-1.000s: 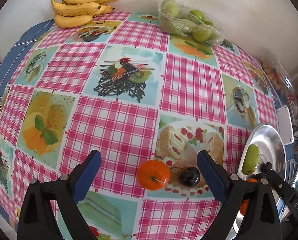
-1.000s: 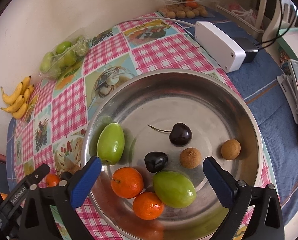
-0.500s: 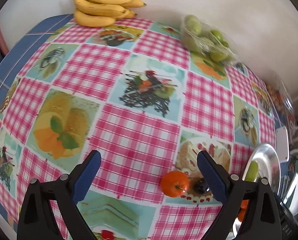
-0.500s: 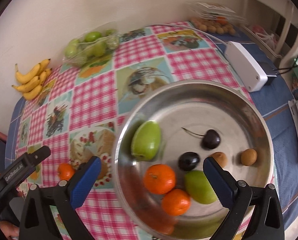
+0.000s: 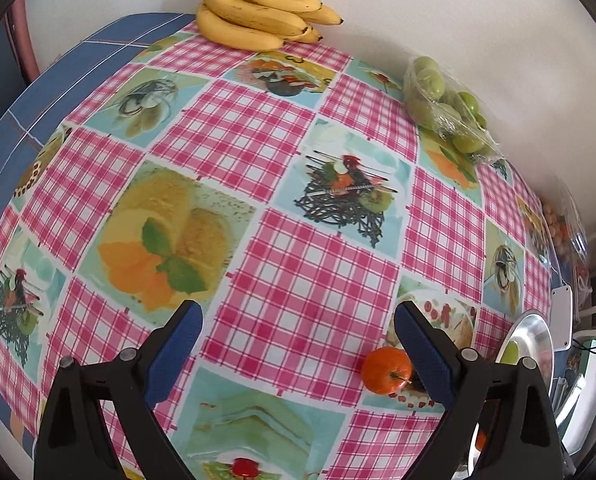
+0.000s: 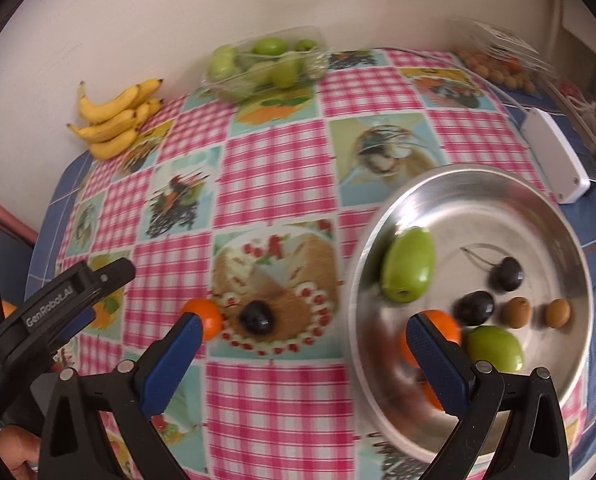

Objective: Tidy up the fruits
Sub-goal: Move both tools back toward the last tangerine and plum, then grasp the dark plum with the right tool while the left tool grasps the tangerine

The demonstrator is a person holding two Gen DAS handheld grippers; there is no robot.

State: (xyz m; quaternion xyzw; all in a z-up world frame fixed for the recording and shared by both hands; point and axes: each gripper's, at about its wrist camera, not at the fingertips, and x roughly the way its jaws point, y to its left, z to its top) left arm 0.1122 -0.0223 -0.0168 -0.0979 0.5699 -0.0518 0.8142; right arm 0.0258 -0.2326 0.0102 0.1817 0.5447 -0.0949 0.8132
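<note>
Left wrist view
- Left gripper [image 5: 296, 330]: we see jaws wide apart, nothing between them, above the tablecloth [image 5: 305, 280].
- Tangerine [image 5: 386, 370]: on the cloth, just beside the right blue pad; a dark fruit behind it is mostly hidden.
- Steel bowl [image 5: 537, 332]: at far right edge, only a slice in view.
- Bananas [image 5: 258, 16]: by the wall, top of pic.
- Bag of green fruit [image 5: 445, 108]: by the wall, right of bananas.

Right wrist view
- Right gripper [image 6: 303, 338]: jaws wide apart, holding nothing.
- Dark cherry [image 6: 256, 317]: on the cloth betw. the pads, next to the tangerine [image 6: 204, 316].
- Steel bowl [image 6: 569, 236]: to the right; inside we count 2 green fruits, oranges, 2 dark fruits, 2 small brown ones. Pic is blurred here.
- Writing: "GenRobot.AI" on the left gripper [image 6: 54, 304]; lower text we cannot read.
- White box [image 6: 553, 160]: beyond the bowl.
</note>
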